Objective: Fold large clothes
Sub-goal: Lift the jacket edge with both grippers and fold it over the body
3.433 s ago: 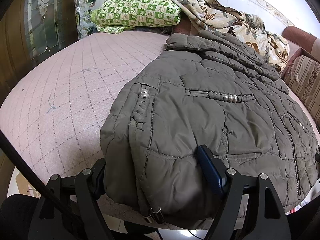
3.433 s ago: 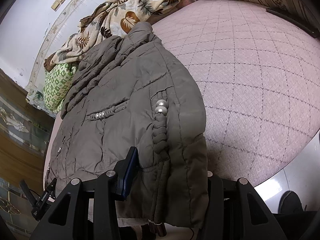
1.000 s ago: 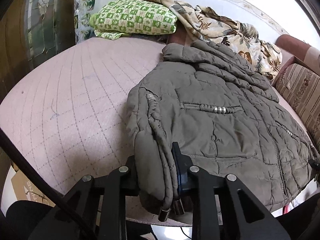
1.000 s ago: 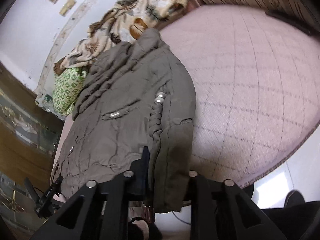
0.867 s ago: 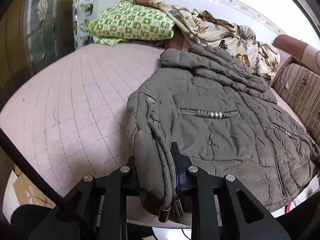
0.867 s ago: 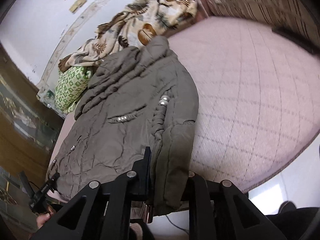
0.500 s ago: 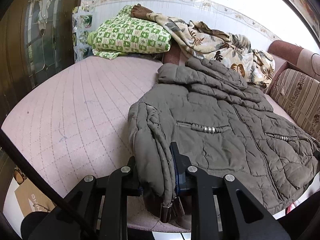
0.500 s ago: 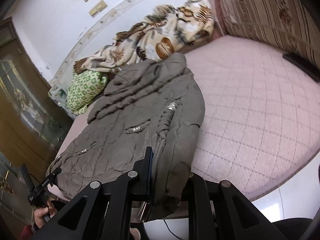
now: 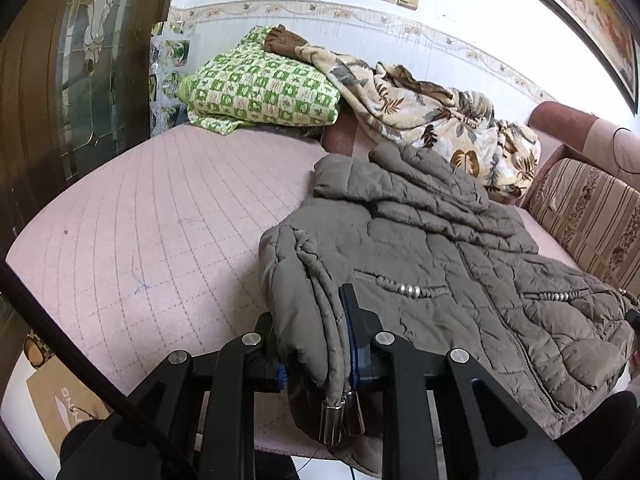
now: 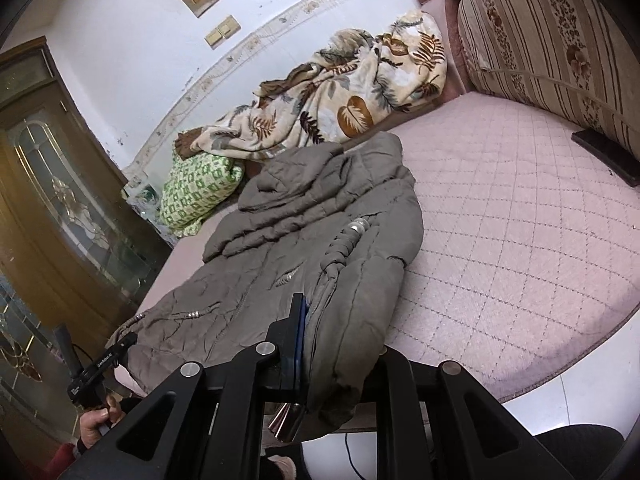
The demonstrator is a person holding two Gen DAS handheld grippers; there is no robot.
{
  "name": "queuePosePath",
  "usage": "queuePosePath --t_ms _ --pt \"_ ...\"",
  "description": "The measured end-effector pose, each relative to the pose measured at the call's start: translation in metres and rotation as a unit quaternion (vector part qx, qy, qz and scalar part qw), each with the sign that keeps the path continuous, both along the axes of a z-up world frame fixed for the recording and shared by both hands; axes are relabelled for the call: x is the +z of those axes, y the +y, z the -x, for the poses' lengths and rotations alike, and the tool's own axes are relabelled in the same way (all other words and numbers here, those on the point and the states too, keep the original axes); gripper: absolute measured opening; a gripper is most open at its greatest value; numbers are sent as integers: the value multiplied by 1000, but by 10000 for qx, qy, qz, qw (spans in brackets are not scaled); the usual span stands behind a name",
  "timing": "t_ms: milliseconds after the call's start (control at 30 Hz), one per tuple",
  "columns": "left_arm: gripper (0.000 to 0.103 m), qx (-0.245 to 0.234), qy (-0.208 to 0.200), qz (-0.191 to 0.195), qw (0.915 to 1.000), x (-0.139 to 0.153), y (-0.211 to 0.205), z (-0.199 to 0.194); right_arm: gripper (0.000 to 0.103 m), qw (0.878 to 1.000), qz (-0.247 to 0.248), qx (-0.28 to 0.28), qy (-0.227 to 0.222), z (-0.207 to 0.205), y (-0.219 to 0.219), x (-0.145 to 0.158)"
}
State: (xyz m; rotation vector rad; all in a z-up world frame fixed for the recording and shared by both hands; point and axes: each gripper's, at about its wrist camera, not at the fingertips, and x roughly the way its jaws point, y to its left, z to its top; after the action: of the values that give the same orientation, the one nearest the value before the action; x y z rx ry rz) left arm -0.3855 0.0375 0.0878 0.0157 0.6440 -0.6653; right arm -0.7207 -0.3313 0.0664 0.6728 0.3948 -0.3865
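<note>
Left gripper (image 9: 316, 340), right gripper (image 10: 340, 336): fingers clamped on padded jacket (image 9: 440, 264) hem corners, 6 o'clock bed (image 9: 160, 220) edge, likely for folding toward collar, 12 o'clock.

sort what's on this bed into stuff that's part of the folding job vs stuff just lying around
Part of the job:
- grey-brown quilted jacket
- left gripper, shut on its hem
- right gripper, shut on its hem

Just lying about:
- green checked pillow
- leaf-print blanket
- striped cushion
</note>
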Motion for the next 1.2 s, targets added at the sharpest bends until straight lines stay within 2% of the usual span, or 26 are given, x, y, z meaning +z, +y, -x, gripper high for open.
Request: queuePosePath --t_ms 300,667,900,1200 --pt "21 -99 -312 170 9993 33 -15 -13 14 9997 -27 39 -245 -3 -9 17" --pt "21 -132 -451 348 9983 56 -32 -30 15 9987 -74 19 -495 -13 -25 43" --pt "21 -118 -481 535 9973 76 -47 -53 15 9975 -75 12 -707 -28 -45 67" --pt "21 -181 -600 499 9968 89 -74 -75 15 9958 -215 -57 -884 -46 -67 80"
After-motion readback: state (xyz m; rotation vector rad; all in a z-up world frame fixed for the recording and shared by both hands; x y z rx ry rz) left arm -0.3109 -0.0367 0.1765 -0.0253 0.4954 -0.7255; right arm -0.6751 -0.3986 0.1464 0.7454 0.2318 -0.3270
